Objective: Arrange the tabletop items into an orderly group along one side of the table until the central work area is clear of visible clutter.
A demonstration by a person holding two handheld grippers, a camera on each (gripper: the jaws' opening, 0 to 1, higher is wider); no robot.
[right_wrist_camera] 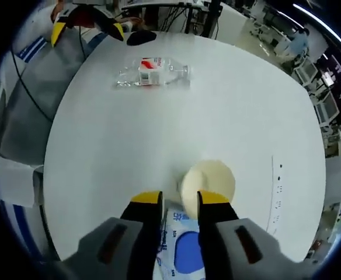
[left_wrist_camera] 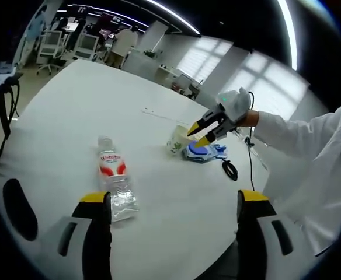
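Note:
A clear plastic bottle [left_wrist_camera: 115, 182] with a red and white label lies on its side on the white round table [left_wrist_camera: 89, 105], just ahead of my left gripper [left_wrist_camera: 173, 198], whose jaws stand wide apart with nothing between them. The same bottle [right_wrist_camera: 153, 73] lies across the table in the right gripper view, with the left gripper [right_wrist_camera: 86, 29] behind it. My right gripper [right_wrist_camera: 180, 199] hovers, jaws apart, at the near rim of a cream cup [right_wrist_camera: 208, 182], above a blue and white packet [right_wrist_camera: 185, 248]. From the left gripper view, that right gripper [left_wrist_camera: 201, 133] reaches over the cup [left_wrist_camera: 178, 139] and packet [left_wrist_camera: 199, 153].
A black cable [left_wrist_camera: 230, 169] coils by the packet near the table edge. A thin white strip [left_wrist_camera: 159, 114] lies further back. A dark oval object [right_wrist_camera: 141, 38] sits near the left gripper. A person's white sleeve [left_wrist_camera: 299, 140] comes in from the right. Office chairs and desks stand beyond the table.

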